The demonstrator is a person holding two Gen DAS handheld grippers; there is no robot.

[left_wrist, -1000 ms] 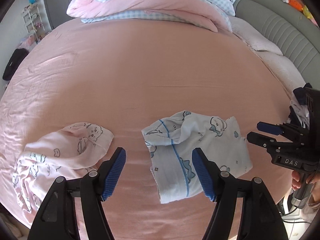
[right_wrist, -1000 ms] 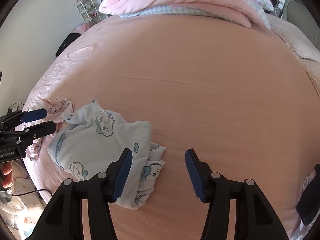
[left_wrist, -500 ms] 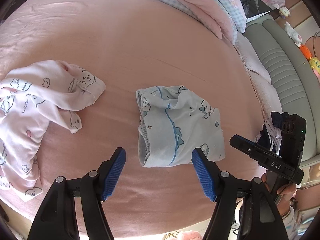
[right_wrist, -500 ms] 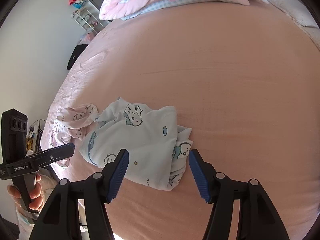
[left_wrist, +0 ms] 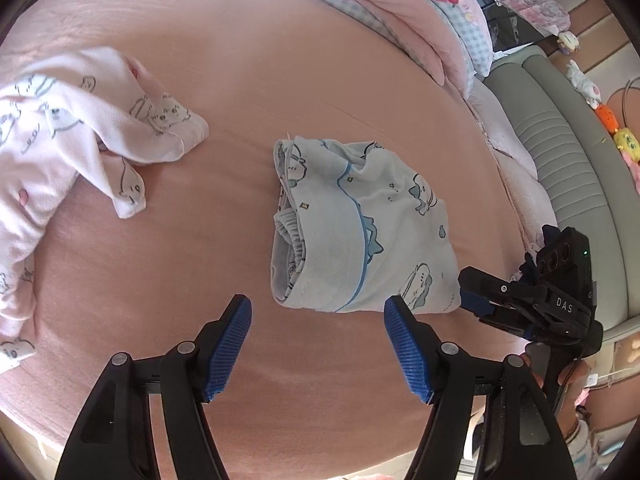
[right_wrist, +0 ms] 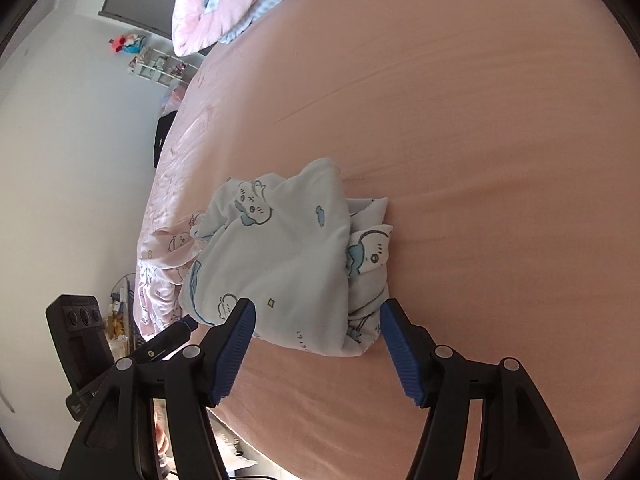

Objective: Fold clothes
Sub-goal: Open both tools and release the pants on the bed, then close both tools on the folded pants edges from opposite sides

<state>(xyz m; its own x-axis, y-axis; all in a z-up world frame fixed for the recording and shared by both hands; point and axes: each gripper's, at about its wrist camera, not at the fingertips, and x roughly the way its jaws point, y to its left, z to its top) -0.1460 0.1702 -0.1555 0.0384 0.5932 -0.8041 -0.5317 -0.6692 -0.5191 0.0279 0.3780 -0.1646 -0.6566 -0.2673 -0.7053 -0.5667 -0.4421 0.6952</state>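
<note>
A pale blue printed garment (left_wrist: 360, 236) lies bunched on the pink bed sheet (left_wrist: 280, 80). My left gripper (left_wrist: 318, 312) hovers just short of its near edge, open, nothing between the blue pads. In the right wrist view the same garment (right_wrist: 288, 256) lies in front of my right gripper (right_wrist: 318, 316). Its jaws are opening and straddle the garment's near edge without pressing it. The right gripper (left_wrist: 472, 304) also shows at the garment's right corner in the left wrist view. A pink printed garment (left_wrist: 68, 128) lies crumpled at the left.
A folded pink and blue checked duvet (left_wrist: 420, 12) lies at the far end of the bed. A grey-green padded headboard (left_wrist: 568, 152) with soft toys runs along the right. The bed's near edge (left_wrist: 280, 464) is just below my grippers. A white wall (right_wrist: 72, 160) and shelf stand left.
Both grippers have dropped closer to the blue garment and rolled, so the bed looks tilted. The right jaws have widened. The garment lies where it was.
</note>
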